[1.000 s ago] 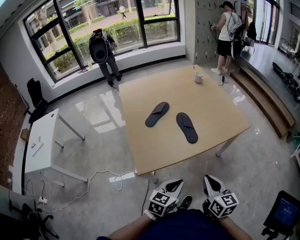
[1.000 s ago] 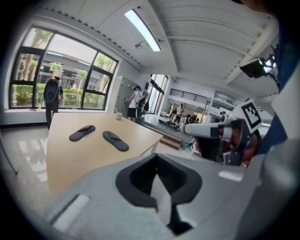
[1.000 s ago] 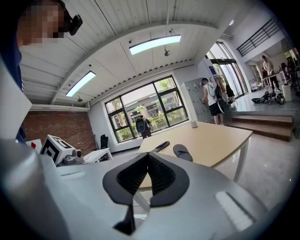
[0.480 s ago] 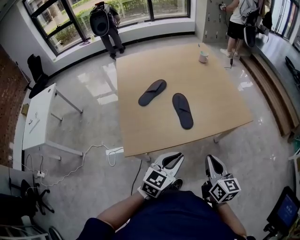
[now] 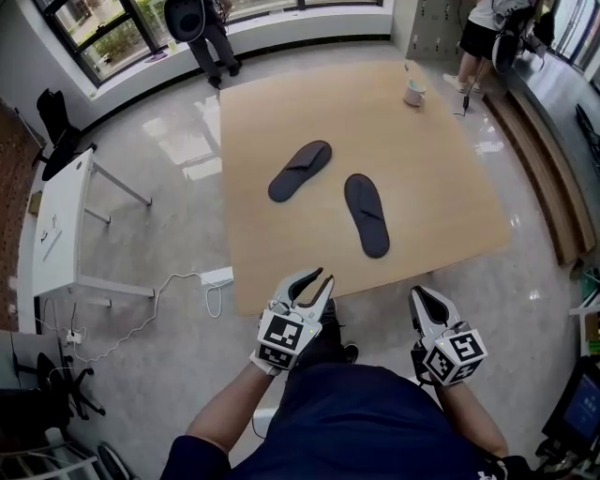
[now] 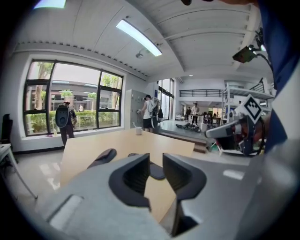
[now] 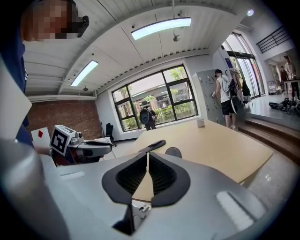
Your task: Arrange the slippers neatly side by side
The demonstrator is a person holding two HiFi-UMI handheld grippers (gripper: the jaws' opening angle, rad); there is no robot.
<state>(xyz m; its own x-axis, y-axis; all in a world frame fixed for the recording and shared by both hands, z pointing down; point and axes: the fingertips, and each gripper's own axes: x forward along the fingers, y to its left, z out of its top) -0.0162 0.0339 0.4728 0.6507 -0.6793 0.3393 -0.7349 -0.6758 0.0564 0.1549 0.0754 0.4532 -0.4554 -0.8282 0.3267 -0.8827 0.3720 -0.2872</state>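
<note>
Two dark slippers lie apart on the wooden table. The left slipper points diagonally up-right; the right slipper lies nearly lengthwise, its toe toward me. Both grippers hang short of the table's near edge, above the floor. My left gripper has its jaws opening with a narrow gap and nothing between them; its view shows both slippers beyond the jaws. My right gripper is shut and empty, with its pads together in its own view.
A white cup stands at the table's far right. A white side table and a cable on the floor are at the left. People stand by the window and lockers. Steps run along the right.
The view has tilted down and closer to the table. My left gripper has moved forward toward the table edge and its jaws have parted slightly. The slippers have not moved.
</note>
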